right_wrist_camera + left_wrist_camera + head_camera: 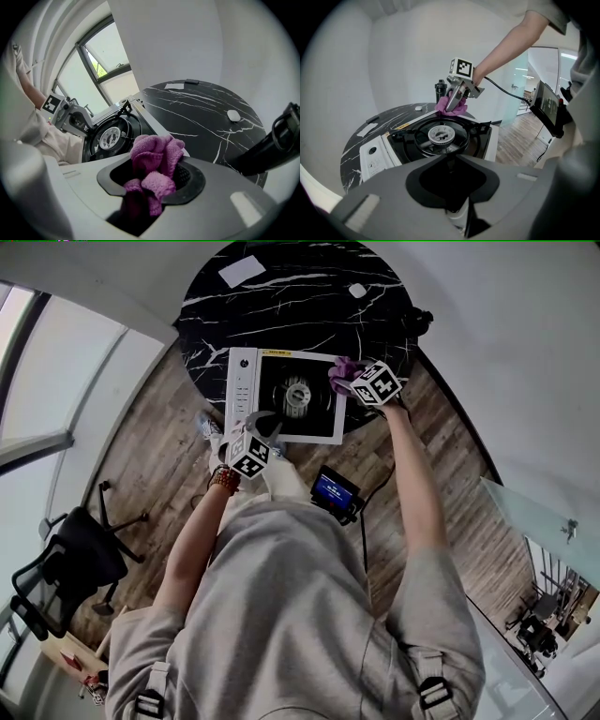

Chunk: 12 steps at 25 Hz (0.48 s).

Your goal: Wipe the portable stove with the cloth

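Observation:
The portable stove point(246, 381), white with a black top and a round burner point(298, 394), lies at the near edge of a round black marble table point(281, 306). My right gripper point(349, 381) is shut on a bunched purple cloth point(341, 369) and holds it down on the stove's far right corner. In the right gripper view the cloth point(154, 157) fills the jaws, with the burner point(111, 136) to the left. My left gripper point(262, 425) rests at the stove's near left edge. In the left gripper view its tips point(450, 161) are hidden by its own body, in front of the burner point(441, 135).
A white label point(242, 271) and a small white pebble-like object point(357, 291) lie on the far part of the table. A black object point(422, 320) stands at its right edge. A device with a blue screen point(335, 491) hangs at the person's waist. An office chair point(75, 568) stands on the wood floor at left.

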{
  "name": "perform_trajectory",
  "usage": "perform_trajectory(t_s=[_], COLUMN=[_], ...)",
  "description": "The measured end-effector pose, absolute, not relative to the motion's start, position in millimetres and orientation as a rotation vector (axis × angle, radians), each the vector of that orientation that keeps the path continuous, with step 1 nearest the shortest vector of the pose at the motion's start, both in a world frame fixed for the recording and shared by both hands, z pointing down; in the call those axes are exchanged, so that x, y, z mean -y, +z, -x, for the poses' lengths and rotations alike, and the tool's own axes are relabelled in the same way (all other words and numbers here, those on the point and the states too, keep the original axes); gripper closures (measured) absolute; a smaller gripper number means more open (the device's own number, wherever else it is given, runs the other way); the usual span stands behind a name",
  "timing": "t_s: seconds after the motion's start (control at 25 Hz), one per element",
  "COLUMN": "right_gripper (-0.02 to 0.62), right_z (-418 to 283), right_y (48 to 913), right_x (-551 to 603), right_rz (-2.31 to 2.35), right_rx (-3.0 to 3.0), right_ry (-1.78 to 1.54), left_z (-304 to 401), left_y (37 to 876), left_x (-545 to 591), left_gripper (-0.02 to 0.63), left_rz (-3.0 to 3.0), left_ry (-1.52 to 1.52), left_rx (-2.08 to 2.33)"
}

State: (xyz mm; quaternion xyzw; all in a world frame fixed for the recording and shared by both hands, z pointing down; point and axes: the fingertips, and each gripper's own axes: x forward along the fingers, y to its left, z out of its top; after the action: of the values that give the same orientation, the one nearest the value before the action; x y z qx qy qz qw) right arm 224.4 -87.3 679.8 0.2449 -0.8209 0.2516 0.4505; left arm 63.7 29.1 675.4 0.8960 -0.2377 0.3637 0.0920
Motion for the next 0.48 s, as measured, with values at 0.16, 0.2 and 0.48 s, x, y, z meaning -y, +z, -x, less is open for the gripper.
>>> perform_trajectory(t_s=[0.16, 0.2, 0.48], right_gripper=[0.414, 0.414, 0.414], right_z=[-221.5, -221.5, -219.1], right_y=[680.3, 681.0, 681.5], right_x=[84.2, 83.8, 76.4], right_rz=[-0.574, -0.574, -0.553], right_rx=[2.016, 2.014, 2.019], right_ry=[0.608, 0.608, 0.608], left_z=[-63.5, -63.4, -63.4], left_y=[675.7, 676.4, 675.9], left_x=[-28.8, -28.9, -28.8], left_gripper=[0.548, 0.548, 0.555], left_rz=[-2.661, -2.659, -2.660], left_ry=[1.081, 1.081, 1.085], left_rx=[0.708, 0.707, 0.717])
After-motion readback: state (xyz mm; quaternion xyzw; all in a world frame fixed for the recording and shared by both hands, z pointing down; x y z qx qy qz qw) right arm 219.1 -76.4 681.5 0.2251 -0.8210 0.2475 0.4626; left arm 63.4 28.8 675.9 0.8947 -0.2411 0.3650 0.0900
